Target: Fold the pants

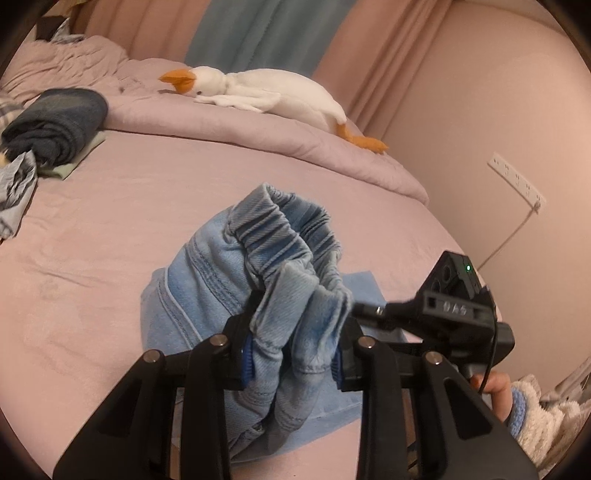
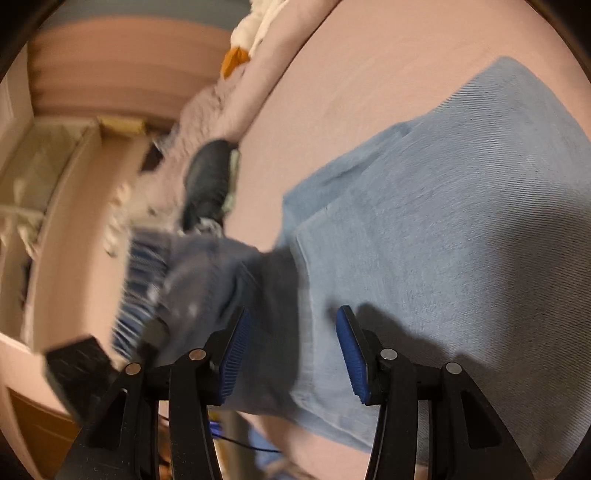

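My left tongs (image 1: pixel 295 354) clench the bunched elastic waistband of the light-blue jeans (image 1: pixel 229 280), lifted off the bed (image 1: pixel 110 229); my right tongs (image 2: pixel 295 354) hang released above the flat legs. The fold looks half done. A plush goose (image 1: pixel 266 92) lies by the far edge.

Pink bed (image 1: pixel 110 229), pink curtains (image 1: pixel 376 55), pink wall (image 1: pixel 480 110).

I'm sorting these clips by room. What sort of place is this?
Most likely a bedroom: the light blue pants lie on a pink bed sheet, a plush goose rests on the bunched duvet, and curtains hang behind.
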Action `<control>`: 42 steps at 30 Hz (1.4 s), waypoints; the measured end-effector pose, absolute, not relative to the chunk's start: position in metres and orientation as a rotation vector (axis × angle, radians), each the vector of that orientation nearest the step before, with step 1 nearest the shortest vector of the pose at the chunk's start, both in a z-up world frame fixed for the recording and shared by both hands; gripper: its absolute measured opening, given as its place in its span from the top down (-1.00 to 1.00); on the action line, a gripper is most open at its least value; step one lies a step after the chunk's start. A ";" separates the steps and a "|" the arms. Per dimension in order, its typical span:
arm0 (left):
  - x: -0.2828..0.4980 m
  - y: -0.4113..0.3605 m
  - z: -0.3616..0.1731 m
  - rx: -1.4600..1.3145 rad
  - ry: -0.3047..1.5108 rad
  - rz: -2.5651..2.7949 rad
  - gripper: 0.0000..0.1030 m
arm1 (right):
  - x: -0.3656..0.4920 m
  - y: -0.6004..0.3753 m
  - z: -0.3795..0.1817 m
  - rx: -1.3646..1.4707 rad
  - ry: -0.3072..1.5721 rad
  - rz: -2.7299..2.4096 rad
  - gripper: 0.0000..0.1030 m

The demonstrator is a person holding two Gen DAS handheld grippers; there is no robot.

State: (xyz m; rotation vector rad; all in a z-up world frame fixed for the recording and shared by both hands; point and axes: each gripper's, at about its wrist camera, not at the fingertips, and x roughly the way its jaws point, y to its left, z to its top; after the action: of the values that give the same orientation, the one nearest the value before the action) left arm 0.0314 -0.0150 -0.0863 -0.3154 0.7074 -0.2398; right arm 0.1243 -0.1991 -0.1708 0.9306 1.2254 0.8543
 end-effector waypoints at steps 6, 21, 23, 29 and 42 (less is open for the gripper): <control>0.047 -0.053 -0.095 -0.221 0.753 -0.284 0.40 | 0.131 -0.207 -0.172 1.090 1.162 0.912 -0.07; 0.064 -0.077 -0.132 -0.183 0.883 -0.332 -0.20 | 0.127 -0.219 -0.182 1.128 1.223 0.863 -0.30; 0.061 -0.076 -0.132 -0.186 0.879 -0.329 -0.21 | 0.128 -0.216 -0.181 1.077 1.234 0.861 -0.30; 0.046 -0.060 -0.122 -0.218 0.840 -0.297 -0.21 | 0.128 -0.208 -0.175 0.941 1.253 0.832 -0.30; 0.030 -0.003 -0.122 -0.376 0.816 -0.149 -0.22 | 0.121 -0.211 -0.155 0.727 1.157 0.767 0.38</control>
State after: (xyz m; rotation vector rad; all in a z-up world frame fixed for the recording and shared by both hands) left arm 0.0301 -0.0027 -0.1217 -0.3757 0.8164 -0.1487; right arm 0.1206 -0.2109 -0.1549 0.7272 1.1566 0.7668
